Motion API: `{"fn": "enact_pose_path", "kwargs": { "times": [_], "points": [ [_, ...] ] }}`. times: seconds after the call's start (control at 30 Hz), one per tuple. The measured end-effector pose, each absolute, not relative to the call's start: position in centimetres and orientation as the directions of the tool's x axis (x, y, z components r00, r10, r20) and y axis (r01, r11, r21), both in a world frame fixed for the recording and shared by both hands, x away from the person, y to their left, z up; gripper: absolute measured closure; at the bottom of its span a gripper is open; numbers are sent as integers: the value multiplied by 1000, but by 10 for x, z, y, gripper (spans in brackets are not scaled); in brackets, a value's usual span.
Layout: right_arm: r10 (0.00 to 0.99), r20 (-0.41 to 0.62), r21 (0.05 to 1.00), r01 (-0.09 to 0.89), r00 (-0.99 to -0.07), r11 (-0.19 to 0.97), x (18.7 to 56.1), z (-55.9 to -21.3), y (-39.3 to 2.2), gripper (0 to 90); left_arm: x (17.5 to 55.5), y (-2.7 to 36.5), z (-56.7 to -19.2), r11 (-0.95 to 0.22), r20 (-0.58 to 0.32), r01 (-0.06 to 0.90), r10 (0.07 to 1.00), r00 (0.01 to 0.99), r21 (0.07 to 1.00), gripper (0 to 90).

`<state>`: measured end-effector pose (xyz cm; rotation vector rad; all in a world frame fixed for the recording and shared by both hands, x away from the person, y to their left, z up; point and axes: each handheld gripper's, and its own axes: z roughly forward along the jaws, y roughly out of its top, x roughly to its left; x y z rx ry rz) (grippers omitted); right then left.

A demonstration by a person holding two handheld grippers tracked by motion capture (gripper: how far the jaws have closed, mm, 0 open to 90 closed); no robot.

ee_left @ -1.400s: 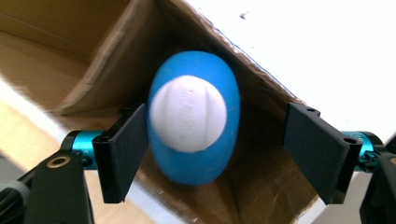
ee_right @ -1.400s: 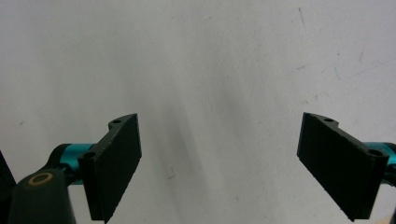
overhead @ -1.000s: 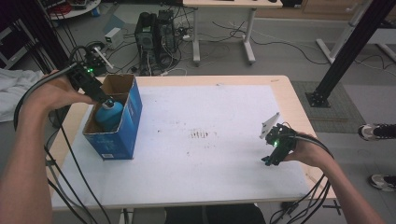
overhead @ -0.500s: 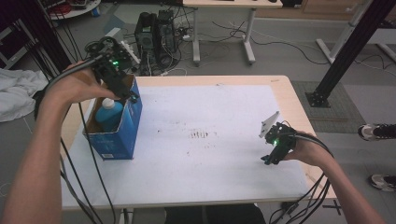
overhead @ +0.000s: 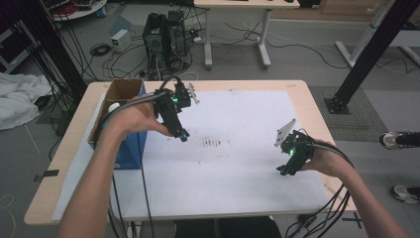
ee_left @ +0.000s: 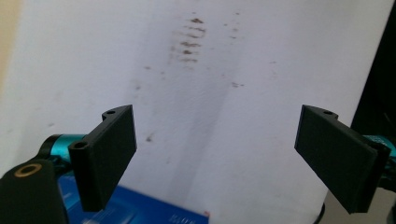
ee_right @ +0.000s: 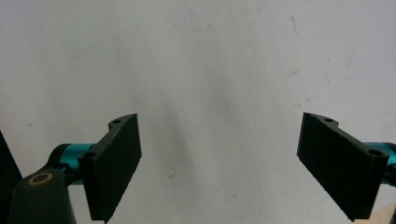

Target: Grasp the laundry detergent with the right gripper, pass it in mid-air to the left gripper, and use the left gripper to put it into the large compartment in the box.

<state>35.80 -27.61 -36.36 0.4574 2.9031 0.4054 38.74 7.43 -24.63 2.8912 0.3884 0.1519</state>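
An open blue cardboard box stands at the table's left edge, and a pale rounded item shows inside it, partly hidden by my left forearm. My left gripper hangs just right of the box, over the white sheet. Its jaws have just been opening and stand open with nothing between them; below them lie brown stains and a corner of the box. My right gripper rests low at the sheet's right side, open and empty.
The wooden table borders the sheet on all sides. On the floor beyond it stand computer towers among cables. A white cloth lies at the left and a black frame leg slants at the right.
My left gripper has moved from above the box rightwards and down, out over the white sheet, and its jaws have spread wider. The right gripper has stayed where it was.
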Motion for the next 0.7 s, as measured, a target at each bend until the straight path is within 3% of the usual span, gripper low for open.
{"fn": "enact_pose_path", "kwargs": {
  "times": [0.07, 0.1, 0.7],
  "points": [
    [266, -150, 265, 221, -952, 939, 361, -361, -279, 130, 385, 67, -259, -939, 41, 257, 273, 961, 230, 129],
    [320, -120, 274, 279, -940, 921, 358, -360, -277, 130, 385, 64, -264, -941, 40, 256, 271, 962, 222, 129],
    [339, -141, 286, 290, -930, 913, 351, -352, -276, 130, 379, 58, -305, -929, 64, 296, 317, 946, 222, 128]
  ]
}}
